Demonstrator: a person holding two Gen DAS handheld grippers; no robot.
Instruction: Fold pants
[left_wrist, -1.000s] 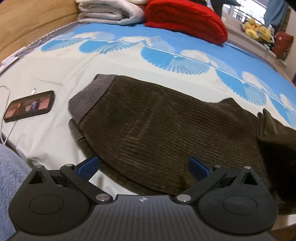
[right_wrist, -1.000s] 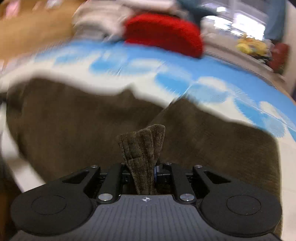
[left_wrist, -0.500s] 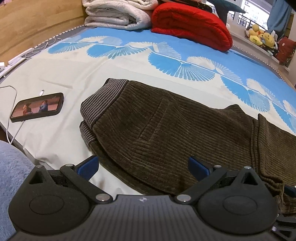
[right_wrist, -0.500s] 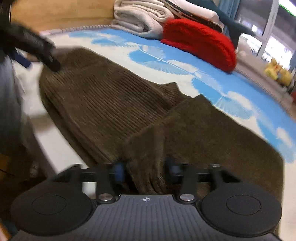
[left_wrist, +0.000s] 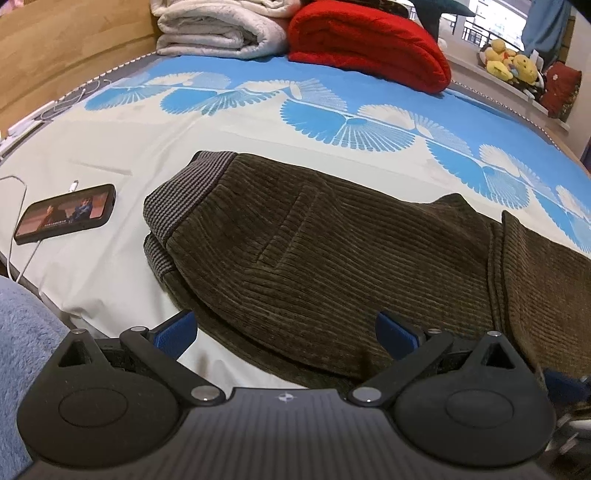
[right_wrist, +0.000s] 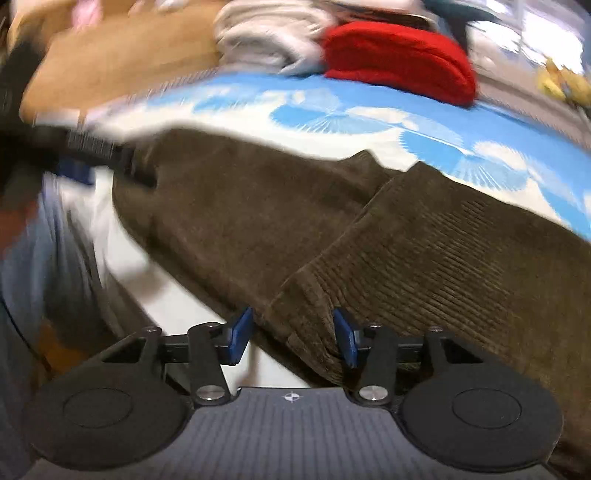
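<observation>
Brown corduroy pants (left_wrist: 332, 251) lie folded on the bedsheet (left_wrist: 110, 147). Left gripper (left_wrist: 286, 330) is spread wide above their near edge, nothing grasped. Right gripper (right_wrist: 291, 338) is closing; a cuff is seen between its 2 pads, not yet pinched.
</observation>
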